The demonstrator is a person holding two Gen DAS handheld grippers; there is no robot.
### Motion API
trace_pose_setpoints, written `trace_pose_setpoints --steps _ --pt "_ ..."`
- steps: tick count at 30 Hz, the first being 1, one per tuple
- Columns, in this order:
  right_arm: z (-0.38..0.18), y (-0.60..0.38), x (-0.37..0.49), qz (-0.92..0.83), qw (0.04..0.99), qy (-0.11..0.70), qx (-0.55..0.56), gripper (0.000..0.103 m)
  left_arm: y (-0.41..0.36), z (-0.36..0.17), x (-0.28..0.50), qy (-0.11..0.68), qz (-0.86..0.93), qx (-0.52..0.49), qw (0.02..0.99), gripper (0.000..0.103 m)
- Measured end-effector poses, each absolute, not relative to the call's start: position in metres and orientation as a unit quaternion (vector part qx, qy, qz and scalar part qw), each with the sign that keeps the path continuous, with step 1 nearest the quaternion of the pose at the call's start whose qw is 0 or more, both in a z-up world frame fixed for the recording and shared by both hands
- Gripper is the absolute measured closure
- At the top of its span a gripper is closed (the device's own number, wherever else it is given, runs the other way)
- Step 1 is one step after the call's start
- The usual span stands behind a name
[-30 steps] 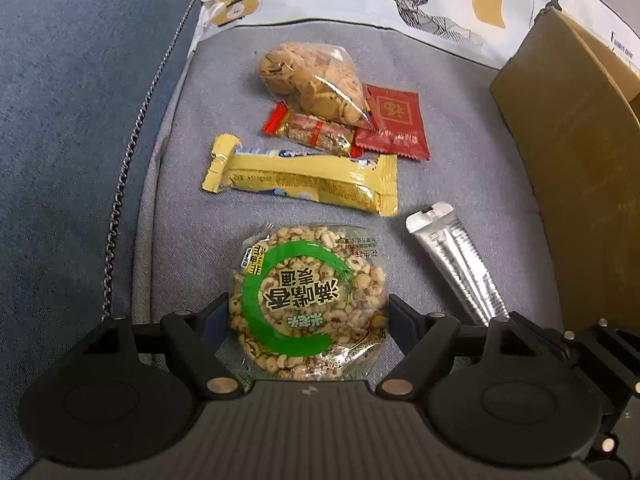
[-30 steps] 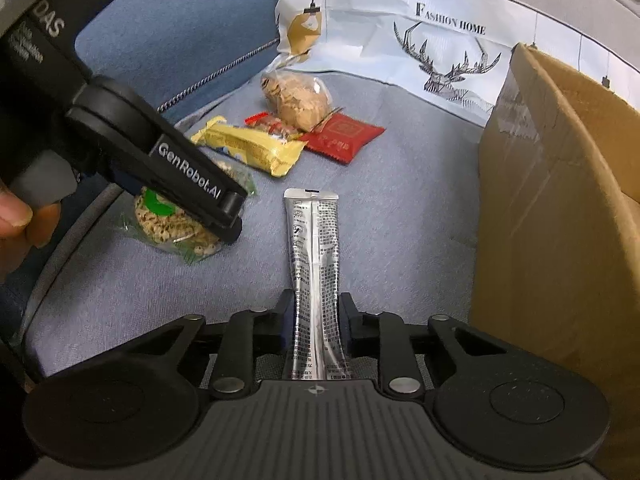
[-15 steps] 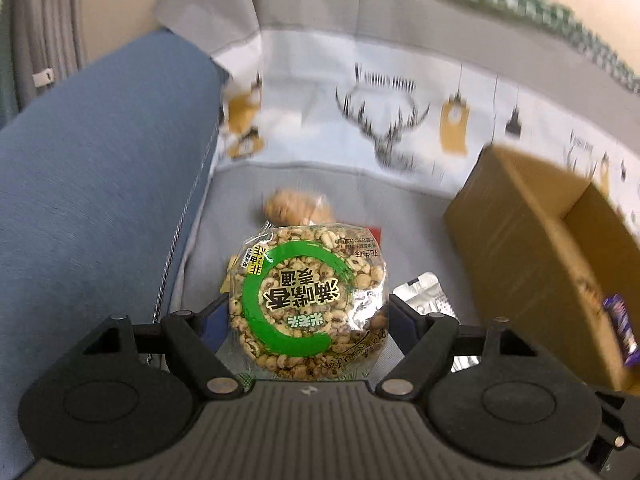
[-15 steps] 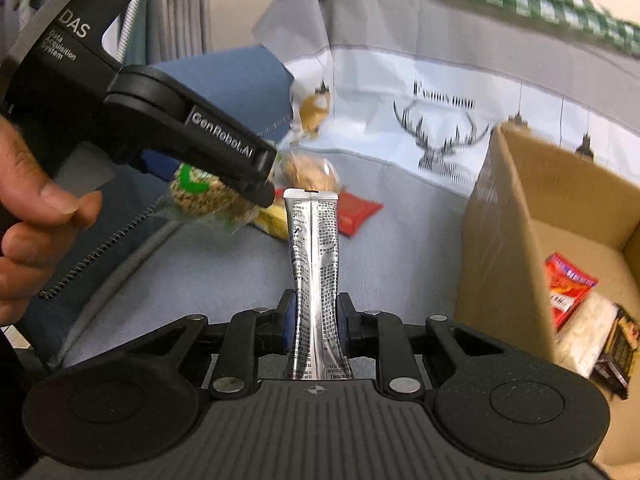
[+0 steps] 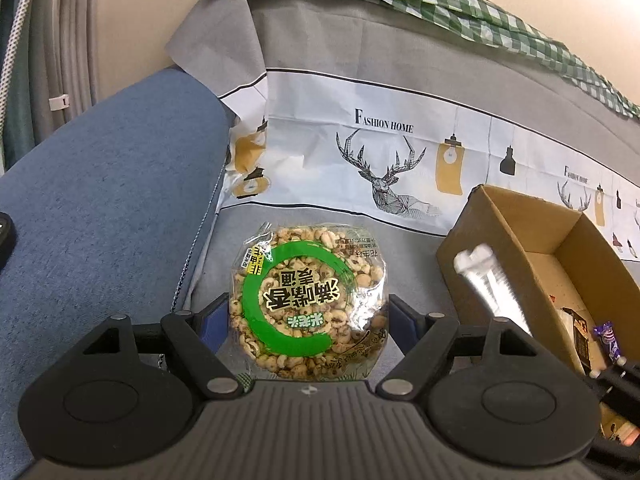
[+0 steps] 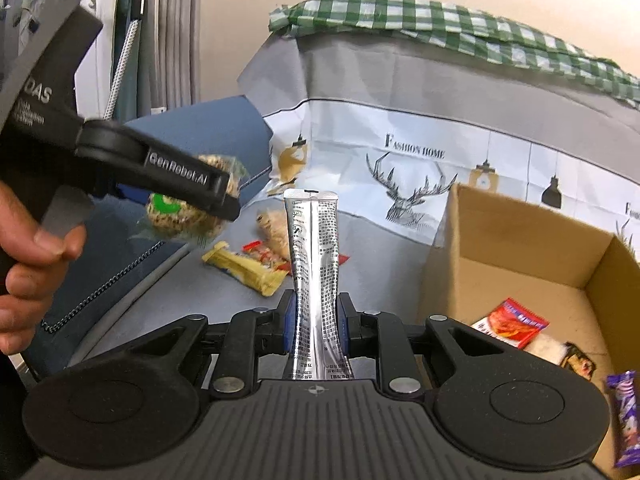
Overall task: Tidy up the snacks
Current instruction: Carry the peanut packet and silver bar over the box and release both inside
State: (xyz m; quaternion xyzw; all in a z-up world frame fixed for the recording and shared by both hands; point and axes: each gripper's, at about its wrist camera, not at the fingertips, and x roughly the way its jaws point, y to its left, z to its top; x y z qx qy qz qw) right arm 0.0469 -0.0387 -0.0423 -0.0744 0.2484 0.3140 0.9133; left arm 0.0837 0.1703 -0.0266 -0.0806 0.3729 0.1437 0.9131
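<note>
My left gripper (image 5: 308,316) is shut on a round puffed-grain cake in a clear wrapper with a green ring (image 5: 306,304) and holds it high above the grey sofa seat. It also shows in the right wrist view (image 6: 180,216). My right gripper (image 6: 316,320) is shut on a silver stick sachet (image 6: 316,272), held upright in the air left of the open cardboard box (image 6: 520,240). The sachet shows blurred in the left wrist view (image 5: 488,284). On the seat lie a yellow bar (image 6: 244,268), a red-ended bar (image 6: 262,254) and a cracker bag (image 6: 274,228).
The box (image 5: 520,232) stands at the right and holds a red packet (image 6: 510,322), a purple candy (image 6: 624,412) and other wrapped snacks. A blue armrest (image 5: 100,200) is at the left. A deer-print cloth (image 5: 380,168) covers the sofa back.
Both grippers have lifted their snacks off the seat and risen. The views now look over the sofa back and into the box at the right.
</note>
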Motion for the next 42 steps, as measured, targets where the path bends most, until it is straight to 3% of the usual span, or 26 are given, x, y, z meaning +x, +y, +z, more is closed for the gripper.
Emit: trace_pose_setpoints --steps 20,34,42 --pt "0.035 -0.144 0.08 0.242 0.958 0.149 -0.037 0.081 0.129 -0.019 0.098 0.338 0.108 -0.024 0.935 0.02" --pt "0.009 -0.227 0.11 0.149 0.975 0.162 -0.003 0.081 0.027 -0.008 0.118 0.231 0.023 0.027 0.972 0.02" --pt "0.004 -0.246 0.114 0.13 0.977 0.167 -0.031 0.081 -0.017 -0.019 0.143 0.24 -0.029 -0.005 0.97 0.02"
